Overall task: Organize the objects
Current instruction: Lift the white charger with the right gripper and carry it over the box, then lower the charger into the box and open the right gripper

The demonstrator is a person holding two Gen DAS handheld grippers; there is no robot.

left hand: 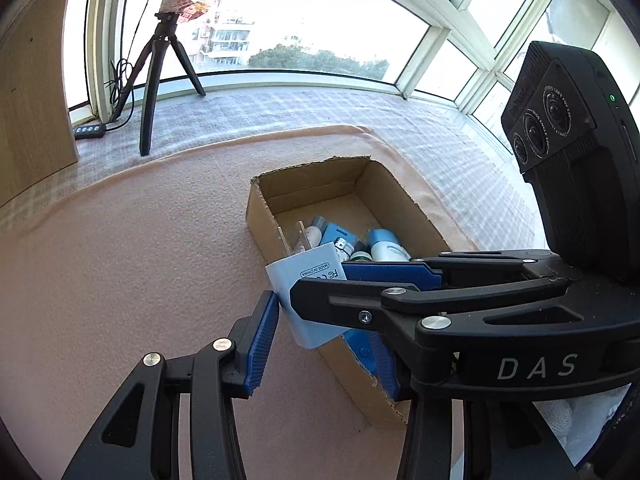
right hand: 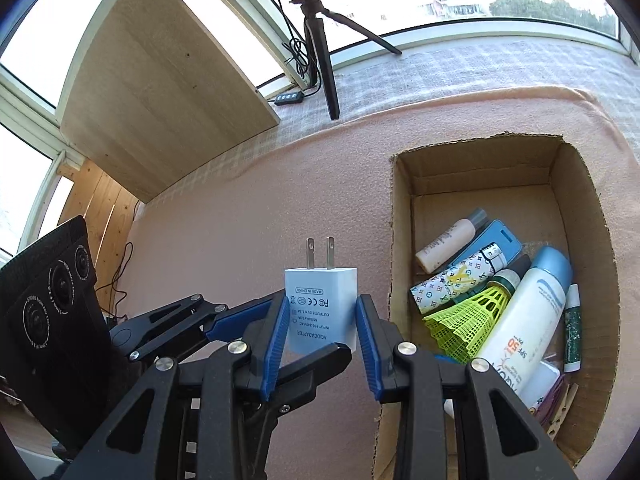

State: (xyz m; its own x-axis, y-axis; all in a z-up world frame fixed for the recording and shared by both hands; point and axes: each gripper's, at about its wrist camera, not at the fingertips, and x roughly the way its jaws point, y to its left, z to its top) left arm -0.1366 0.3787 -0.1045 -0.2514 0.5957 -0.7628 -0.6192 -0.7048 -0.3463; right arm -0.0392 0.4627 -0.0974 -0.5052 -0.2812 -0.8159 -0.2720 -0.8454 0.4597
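A white AC adapter with two metal prongs pointing up sits between both grippers, left of the cardboard box. My right gripper has its blue pads on both sides of the adapter; the left pad touches, the right pad shows a small gap. My left gripper also flanks the adapter, crossing under the right gripper. The box holds several items: a sunscreen bottle, a yellow shuttlecock, a small beige bottle.
A pink cloth covers the table. A black tripod with a ring light stands at the back by the window, beside a cable remote. A wooden board leans at the left.
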